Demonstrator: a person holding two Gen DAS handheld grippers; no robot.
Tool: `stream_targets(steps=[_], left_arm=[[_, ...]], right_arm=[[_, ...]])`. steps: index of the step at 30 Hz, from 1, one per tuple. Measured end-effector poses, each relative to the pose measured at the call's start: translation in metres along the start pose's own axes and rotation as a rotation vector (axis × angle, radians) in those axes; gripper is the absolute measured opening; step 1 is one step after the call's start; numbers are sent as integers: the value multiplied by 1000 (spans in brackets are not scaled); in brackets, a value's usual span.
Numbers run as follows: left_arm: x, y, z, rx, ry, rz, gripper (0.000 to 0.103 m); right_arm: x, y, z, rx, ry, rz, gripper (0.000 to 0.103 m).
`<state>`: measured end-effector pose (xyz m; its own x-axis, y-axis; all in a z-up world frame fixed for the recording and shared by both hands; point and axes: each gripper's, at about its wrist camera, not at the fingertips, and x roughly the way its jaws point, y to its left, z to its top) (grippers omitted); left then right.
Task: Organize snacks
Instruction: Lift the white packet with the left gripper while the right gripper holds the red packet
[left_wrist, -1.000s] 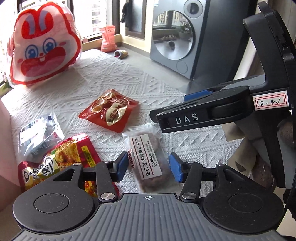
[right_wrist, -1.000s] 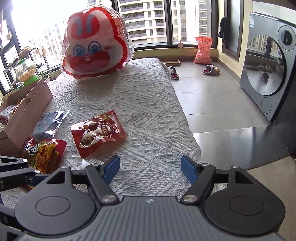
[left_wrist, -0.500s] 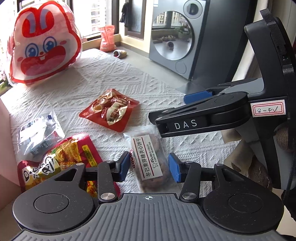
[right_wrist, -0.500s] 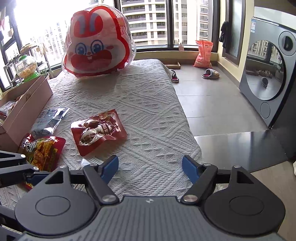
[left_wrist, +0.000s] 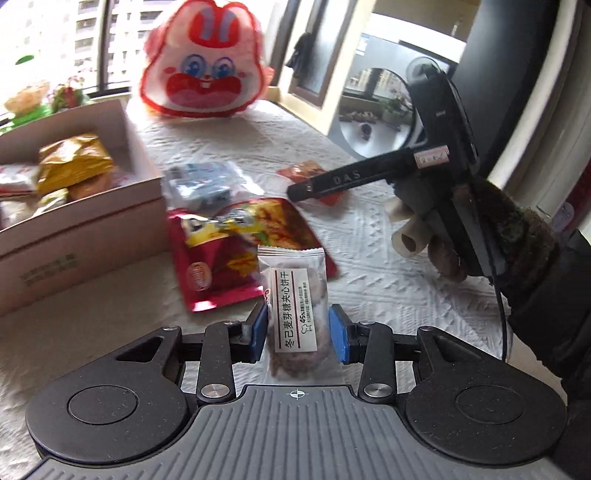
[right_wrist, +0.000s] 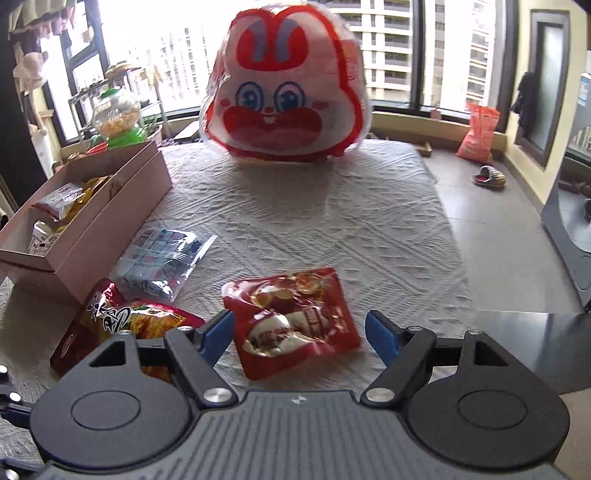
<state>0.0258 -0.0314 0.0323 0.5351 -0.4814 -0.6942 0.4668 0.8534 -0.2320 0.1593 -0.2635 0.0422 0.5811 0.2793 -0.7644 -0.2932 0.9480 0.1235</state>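
The biscuit packet (left_wrist: 297, 314) is held between the closing pads of the left claw (left_wrist: 297, 328), lifted above the worktop (left_wrist: 388, 266). The box (left_wrist: 85, 221) at ten o'clock is judged next. The right claw (right_wrist: 299, 332), opening, is poised empty over the red sachet (right_wrist: 291, 321).

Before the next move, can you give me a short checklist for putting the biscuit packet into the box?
1. Biscuit packet sits between the jaws of the left gripper: ok.
2. Grip is firm: cannot tell; the jaws are closing and the pads look just at the wrapper's sides.
3. Cardboard box is open on top: ok.
4. Room left in the box: cannot tell; snacks already fill the part in view.
5. Right gripper holds nothing: ok; its jaws are opening over the red snack packet, which lies on the white cloth.
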Motion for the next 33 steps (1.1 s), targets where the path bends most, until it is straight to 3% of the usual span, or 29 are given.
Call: stream_targets(steps=[3, 4, 9, 11, 15, 17, 19, 23, 25, 27, 33], left_arm=[[-21, 27, -9, -88, -38, 53, 41], [-27, 36, -12, -117, -48, 65, 41], [-38, 65, -22, -198, -58, 122, 41], [-39, 69, -27, -215, -59, 122, 41], [-34, 65, -34, -204, -44, 127, 42], [-33, 61, -35, -192, -49, 134, 42], [-31, 58, -35, -188, -50, 129, 42], [-28, 49, -35, -144, -49, 156, 44], [-27, 47, -36, -131, -50, 168, 45], [-27, 45, -36, -122, -53, 178, 46], [-25, 38, -39, -110, -70, 208, 47]], right_arm=[[9, 16, 3, -76, -18, -74, 86], [6, 19, 3, -78, -20, -79, 77], [-29, 40, -8, -116, -21, -30, 76], [-44, 54, -19, -155, -13, 14, 76], [-62, 93, -51, -301, 85, 196, 77], [-63, 106, -66, -359, 114, 159, 77], [-71, 110, -78, -381, 71, 108, 80], [-82, 93, -87, -323, 98, 72, 83], [-84, 78, -91, -265, 105, 65, 93], [-87, 65, -97, -196, 95, 73, 96], [-84, 83, -96, -72, 79, 36, 97]])
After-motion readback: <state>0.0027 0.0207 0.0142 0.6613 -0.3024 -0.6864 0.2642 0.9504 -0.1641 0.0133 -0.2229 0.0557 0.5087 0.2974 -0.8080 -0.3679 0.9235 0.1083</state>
